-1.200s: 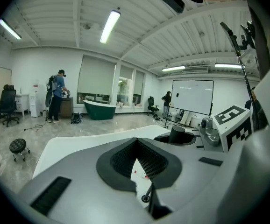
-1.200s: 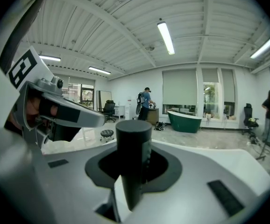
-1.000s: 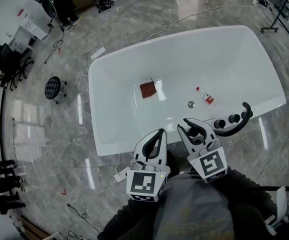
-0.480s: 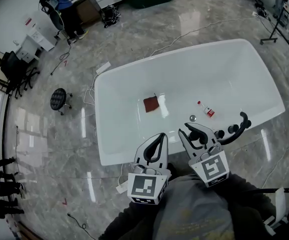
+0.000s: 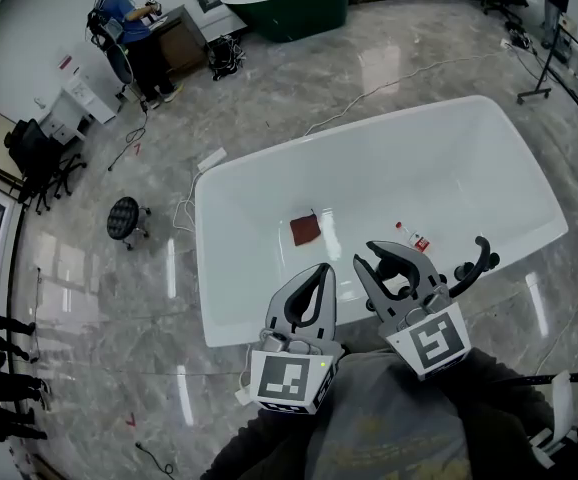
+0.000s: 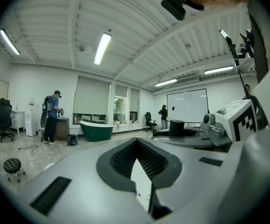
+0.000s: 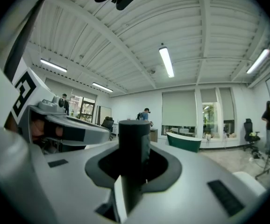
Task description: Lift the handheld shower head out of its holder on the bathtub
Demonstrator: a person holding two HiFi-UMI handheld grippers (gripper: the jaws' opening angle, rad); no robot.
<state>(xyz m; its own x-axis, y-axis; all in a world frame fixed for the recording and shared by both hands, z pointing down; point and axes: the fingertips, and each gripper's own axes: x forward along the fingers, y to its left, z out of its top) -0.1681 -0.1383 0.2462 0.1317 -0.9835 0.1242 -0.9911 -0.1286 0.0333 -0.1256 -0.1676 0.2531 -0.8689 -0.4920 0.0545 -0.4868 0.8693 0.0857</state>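
Head view, left gripper (image 5: 319,272): at 6 o'clock, jaws drawn together with nothing in them. The left gripper view (image 6: 137,158) shows only a thin white wedge between the pads.
Right gripper (image 5: 387,264): just beside the left one, at its 3 o'clock, jaws clamped on the black handle of the handheld shower head.
Handheld shower head (image 5: 476,261): curves away from the right gripper toward 3 o'clock, over the tub's near rim. In the right gripper view its round black handle (image 7: 134,148) stands upright between the jaws (image 7: 132,171), pressed from both sides. Whether it sits clear of its holder cannot be told.
Knob (image 5: 461,270): black, on the near rim, just beside the shower head.
Bathtub (image 5: 203,258): white, freestanding on a marbled grey floor, filling the centre.
Cloth (image 5: 305,229): dark red, flat on the tub floor, at 12 o'clock from the left gripper.
Bottle (image 5: 410,238): small, red-labelled, lying on the tub floor, well apart from the cloth.
Stool (image 5: 124,218): round, black, on the floor at 9 o'clock from the tub.
Far end: green bathtub (image 5: 287,3) at 12 o'clock; person in blue (image 5: 129,18) at 11 o'clock.
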